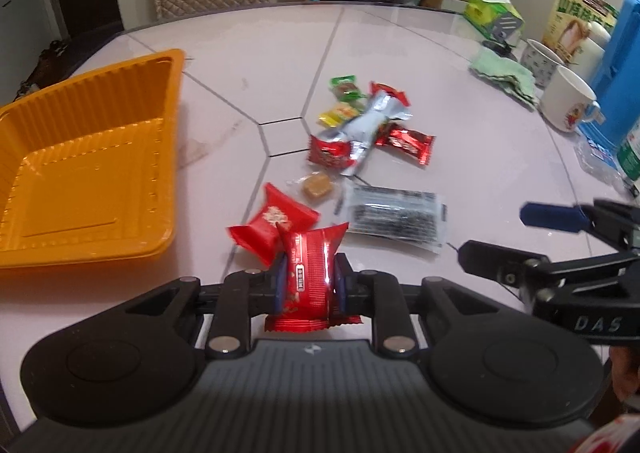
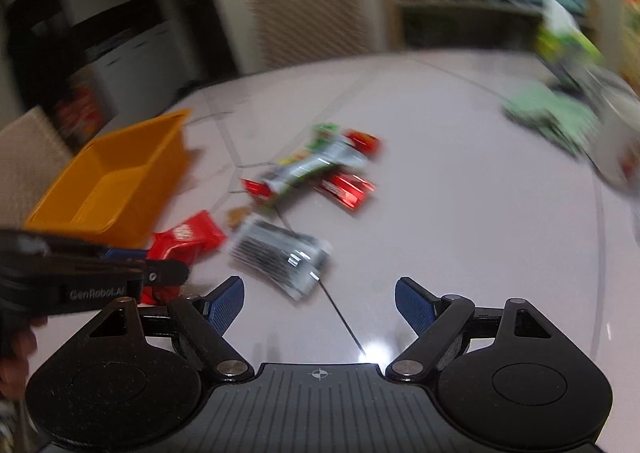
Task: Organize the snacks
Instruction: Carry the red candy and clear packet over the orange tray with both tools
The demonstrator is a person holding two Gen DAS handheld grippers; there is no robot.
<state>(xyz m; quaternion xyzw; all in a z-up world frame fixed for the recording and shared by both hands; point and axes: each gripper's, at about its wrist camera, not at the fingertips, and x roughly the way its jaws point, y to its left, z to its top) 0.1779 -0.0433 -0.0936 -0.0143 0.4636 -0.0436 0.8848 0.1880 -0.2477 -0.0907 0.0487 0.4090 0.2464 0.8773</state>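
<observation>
My left gripper (image 1: 308, 281) is shut on a red snack packet (image 1: 310, 273) and holds it just above the table, right of the orange tray (image 1: 132, 93). A red candy box (image 1: 272, 223) lies just beyond it. A black-and-white packet (image 1: 394, 219), a brown candy (image 1: 316, 186), a silver pouch (image 1: 366, 129) and several small red, green and yellow snacks lie in a pile further out. My right gripper (image 2: 319, 303) is open and empty above bare table, near the black-and-white packet (image 2: 280, 257). The right wrist view is blurred.
Two white mugs (image 1: 568, 101), a green cloth (image 1: 506, 75), a blue container (image 1: 616, 73), a plastic bottle and boxes stand along the table's right side. The orange tray (image 2: 116, 181) sits at the table's left edge. Shelves with a toaster oven stand behind.
</observation>
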